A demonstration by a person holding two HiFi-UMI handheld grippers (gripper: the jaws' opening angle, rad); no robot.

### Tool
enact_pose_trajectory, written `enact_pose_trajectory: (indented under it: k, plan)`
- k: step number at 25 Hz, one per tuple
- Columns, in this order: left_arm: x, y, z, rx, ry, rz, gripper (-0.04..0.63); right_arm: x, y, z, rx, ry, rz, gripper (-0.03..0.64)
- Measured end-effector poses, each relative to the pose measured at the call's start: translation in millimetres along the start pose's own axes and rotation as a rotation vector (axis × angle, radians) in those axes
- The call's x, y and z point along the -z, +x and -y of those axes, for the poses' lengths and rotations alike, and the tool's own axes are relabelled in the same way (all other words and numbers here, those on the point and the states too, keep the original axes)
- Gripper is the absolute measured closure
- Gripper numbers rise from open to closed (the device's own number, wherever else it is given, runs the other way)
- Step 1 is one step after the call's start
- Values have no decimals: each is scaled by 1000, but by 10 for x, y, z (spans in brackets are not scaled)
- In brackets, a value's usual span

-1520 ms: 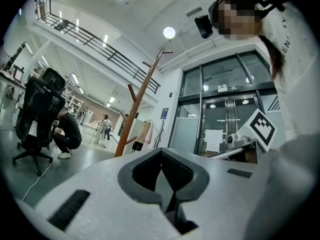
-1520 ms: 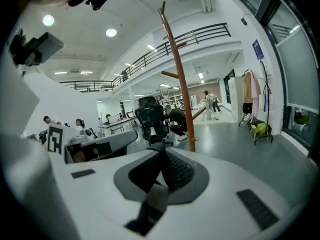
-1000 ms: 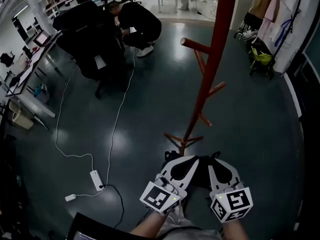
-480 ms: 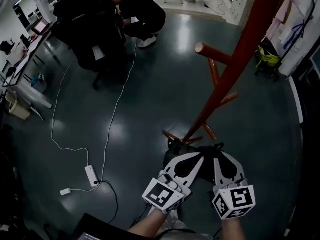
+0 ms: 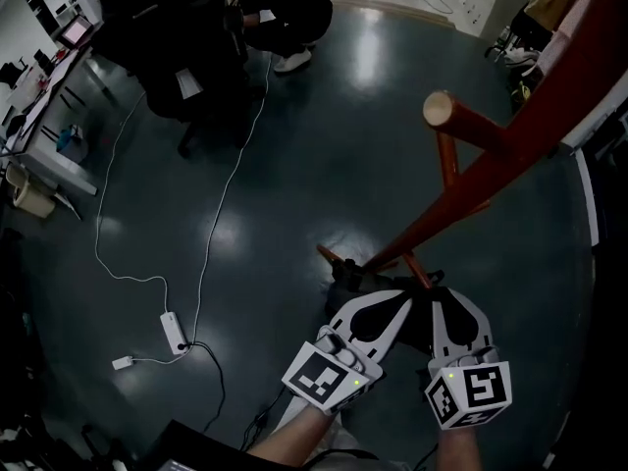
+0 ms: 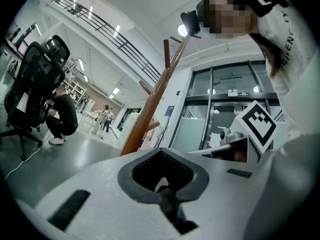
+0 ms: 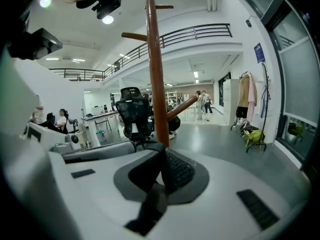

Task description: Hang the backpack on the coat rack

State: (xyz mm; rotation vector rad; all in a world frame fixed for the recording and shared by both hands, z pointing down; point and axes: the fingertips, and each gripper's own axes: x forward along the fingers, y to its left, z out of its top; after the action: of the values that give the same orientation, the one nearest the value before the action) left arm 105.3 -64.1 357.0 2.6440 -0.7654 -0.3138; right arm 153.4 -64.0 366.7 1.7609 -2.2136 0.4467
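Note:
The red-brown coat rack slants up from its base to the upper right, and one round-ended peg points toward me. Both grippers are low in the head view, side by side just before the rack's base. A black backpack shows as a dark mass under and ahead of their jaws, mostly hidden. My left gripper and right gripper each have jaws closed with a black strap pinched between them. The pole stands straight ahead in the right gripper view and up to the right as the pole in the left gripper view.
A crouching person and a black office chair are at the far left. A white cable and power strip lie on the dark floor to the left. Hanging clothes and a yellow-green bag stand at the right.
Both grippers with the backpack have come closer to the rack's base. The peg and pole now loom larger and further right in the head view.

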Motion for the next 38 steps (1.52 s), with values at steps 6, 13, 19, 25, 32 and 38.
enact_pose_trajectory:
  k: [6, 13, 19, 25, 32, 38]
  plan:
    - [72, 154, -73, -4, -32, 9, 584, 56, 146, 167, 4, -4, -25, 583]
    - [169, 243, -155, -4, -51, 5, 584, 104, 288, 256, -10, -46, -53, 583]
    - [237, 266, -195, -10, -64, -10, 584, 198, 335, 350, -11, -107, -97, 583]
    - [265, 265, -244, -17, -69, -12, 584, 260, 385, 377, -15, -161, -121, 583]
    - [301, 231, -246, -16, -75, -15, 584, 314, 419, 404, -13, -158, -130, 581]
    - [304, 212, -264, -17, -78, -17, 584, 360, 447, 402, -23, -144, -149, 581]
